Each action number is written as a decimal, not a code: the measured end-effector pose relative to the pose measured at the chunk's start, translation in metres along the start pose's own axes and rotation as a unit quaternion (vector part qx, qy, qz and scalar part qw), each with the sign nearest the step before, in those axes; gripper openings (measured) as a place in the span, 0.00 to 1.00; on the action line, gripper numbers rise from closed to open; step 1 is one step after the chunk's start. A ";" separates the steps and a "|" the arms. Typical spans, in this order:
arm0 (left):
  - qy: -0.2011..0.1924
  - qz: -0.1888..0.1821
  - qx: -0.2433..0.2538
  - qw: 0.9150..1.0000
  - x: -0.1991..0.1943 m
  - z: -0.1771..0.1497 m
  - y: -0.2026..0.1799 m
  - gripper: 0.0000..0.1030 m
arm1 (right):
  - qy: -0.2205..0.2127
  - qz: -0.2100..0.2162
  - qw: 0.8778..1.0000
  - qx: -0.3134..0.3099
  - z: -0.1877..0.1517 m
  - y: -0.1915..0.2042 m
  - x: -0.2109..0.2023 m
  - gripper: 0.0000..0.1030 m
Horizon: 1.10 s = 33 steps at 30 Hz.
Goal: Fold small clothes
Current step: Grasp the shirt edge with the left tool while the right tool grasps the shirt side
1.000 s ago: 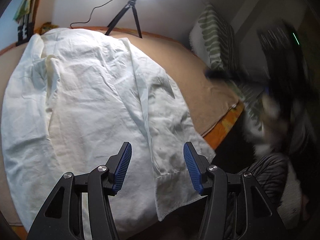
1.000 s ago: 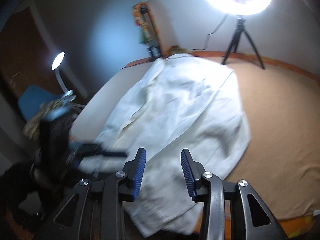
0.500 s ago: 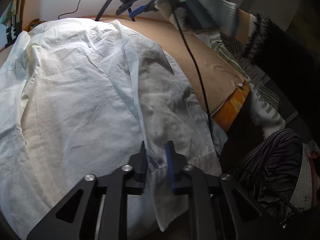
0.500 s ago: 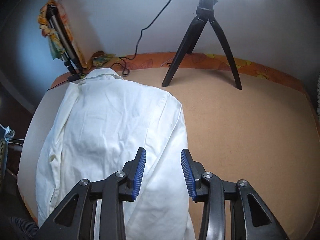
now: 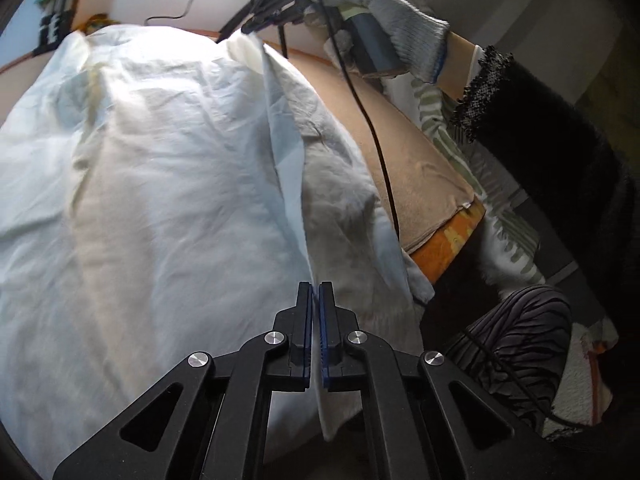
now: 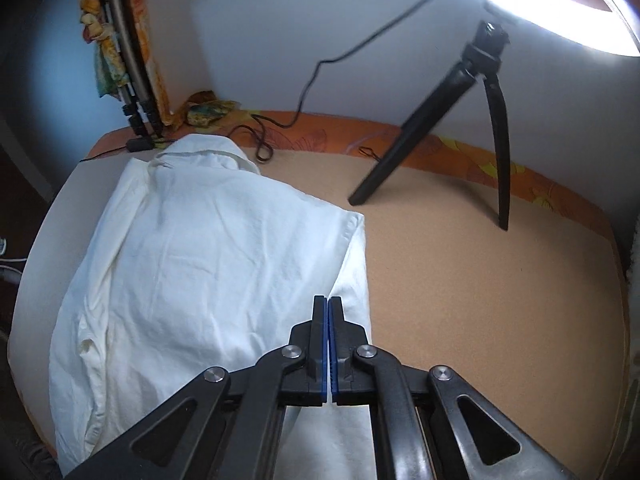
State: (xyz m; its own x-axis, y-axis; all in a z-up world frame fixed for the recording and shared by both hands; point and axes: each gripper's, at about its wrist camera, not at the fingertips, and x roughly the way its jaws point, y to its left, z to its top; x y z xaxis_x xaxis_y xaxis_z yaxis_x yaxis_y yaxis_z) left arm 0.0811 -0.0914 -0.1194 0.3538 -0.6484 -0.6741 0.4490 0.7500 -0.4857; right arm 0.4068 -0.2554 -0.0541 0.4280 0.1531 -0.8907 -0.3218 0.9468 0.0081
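A white shirt (image 5: pixel 160 184) lies spread on a tan bed (image 5: pixel 420 168). My left gripper (image 5: pixel 315 292) is shut on the shirt's right edge near the hem, and the fabric runs taut from it toward the far corner. In the left wrist view my right gripper (image 5: pixel 256 24), held by a gloved hand, pinches the far end of that same edge. In the right wrist view the right gripper (image 6: pixel 328 308) is shut on the shirt's (image 6: pixel 192 264) right edge, near its upper corner. The collar lies at the far end.
A ring light on a black tripod (image 6: pixel 460 128) stands on the bed (image 6: pixel 480 300) to the right of the shirt, its cable trailing along the wall. A folded stand with coloured cloth (image 6: pixel 120 56) leans at the far left. A leaf-patterned pillow (image 5: pixel 460 152) lies off the bed's right side.
Both grippers closed on the shirt's right edge; the left was open a second ago, the right half a second ago. The right gripper moved to the far corner and the edge has lifted.
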 end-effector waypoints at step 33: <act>0.001 0.024 -0.052 0.998 0.004 -0.011 0.020 0.02 | -0.020 -0.014 0.997 -0.078 0.012 0.072 0.022 0.00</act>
State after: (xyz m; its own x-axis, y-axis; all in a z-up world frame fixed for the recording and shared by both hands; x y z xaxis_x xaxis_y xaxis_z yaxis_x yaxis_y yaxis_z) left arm 0.0824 -0.0780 -0.1378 0.3715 -0.6119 -0.6982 0.3449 0.7892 -0.5082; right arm 0.4027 -0.1802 -0.0680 0.4710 0.1409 -0.8708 -0.4356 0.8956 -0.0907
